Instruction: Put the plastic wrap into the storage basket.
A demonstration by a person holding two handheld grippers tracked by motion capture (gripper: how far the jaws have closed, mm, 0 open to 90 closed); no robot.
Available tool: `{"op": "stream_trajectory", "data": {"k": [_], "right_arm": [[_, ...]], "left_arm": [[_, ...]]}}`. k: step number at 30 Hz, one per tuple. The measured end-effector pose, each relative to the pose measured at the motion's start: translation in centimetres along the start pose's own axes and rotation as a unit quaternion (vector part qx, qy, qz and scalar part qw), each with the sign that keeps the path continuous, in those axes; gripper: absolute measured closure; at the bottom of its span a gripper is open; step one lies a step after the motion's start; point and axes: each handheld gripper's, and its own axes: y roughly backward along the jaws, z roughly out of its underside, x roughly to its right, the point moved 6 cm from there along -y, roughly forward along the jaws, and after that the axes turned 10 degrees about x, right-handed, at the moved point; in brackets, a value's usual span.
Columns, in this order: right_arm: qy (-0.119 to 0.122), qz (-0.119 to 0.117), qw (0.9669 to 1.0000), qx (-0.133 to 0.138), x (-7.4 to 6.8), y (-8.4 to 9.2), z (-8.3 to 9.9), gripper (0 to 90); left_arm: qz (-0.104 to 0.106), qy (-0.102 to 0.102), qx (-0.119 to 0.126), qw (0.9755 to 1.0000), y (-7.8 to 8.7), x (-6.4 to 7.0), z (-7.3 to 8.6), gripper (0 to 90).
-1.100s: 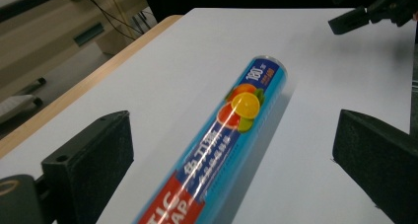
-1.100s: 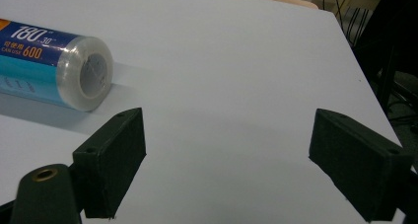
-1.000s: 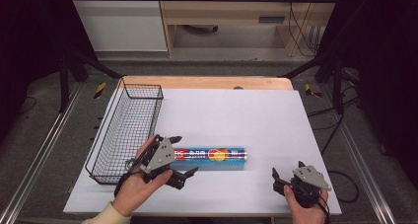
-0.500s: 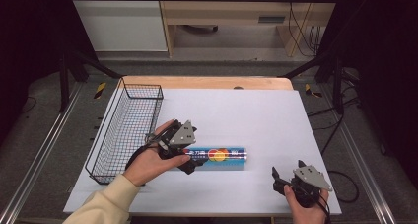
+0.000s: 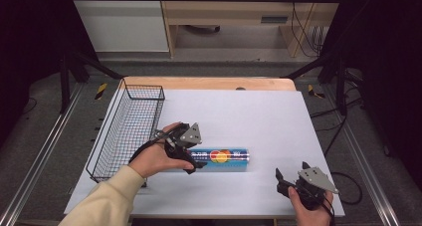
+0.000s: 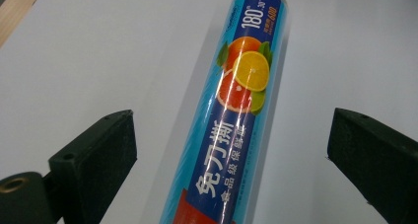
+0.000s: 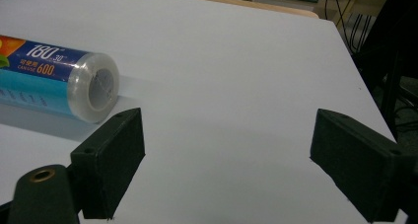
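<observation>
Step in hand: approaching for a grasp. Left gripper (image 5: 191, 159) sitting at the left end of the cling-film roll (image 5: 225, 158), jaws spread wide with the tube running up between them in the left gripper view (image 6: 231, 115); neither pad touching the wrap yet, as far as can be told. Roll lying on its side on the white table (image 5: 259, 116), near edge of centre, long axis running left to right, just right of the wire basket (image 5: 130, 129). Right gripper (image 5: 293, 178) resting at the near right corner, jaws likewise parted on nothing, well apart from the roll; clear end cap (image 7: 101, 88) showing in its view.

Next move, judged: bringing the left jaws down level with the tube's middle height, centring, then closing across its width. Slippery film surface and round section calling for a square, firm pinch, otherwise rolling away toward the near edge. Basket likely the destination; lifting clear of its rim needed.
</observation>
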Motion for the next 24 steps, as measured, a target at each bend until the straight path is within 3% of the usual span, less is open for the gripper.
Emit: {"op": "stream_trajectory", "data": {"k": [12, 24], "right_arm": [[-0.003, -0.005, 1.0000, 0.003, -0.2, 0.0, -0.2, 13.2], [-0.006, -0.010, 0.9999, -0.001, -0.4, -0.1, -0.1, 12.8]], "left_arm": [[0.006, -0.006, -0.025, 0.9996, -1.1, -0.7, 0.5, 6.6], [0.017, -0.009, -0.050, 0.9986, -2.6, -0.5, 0.9, 6.7]]}}
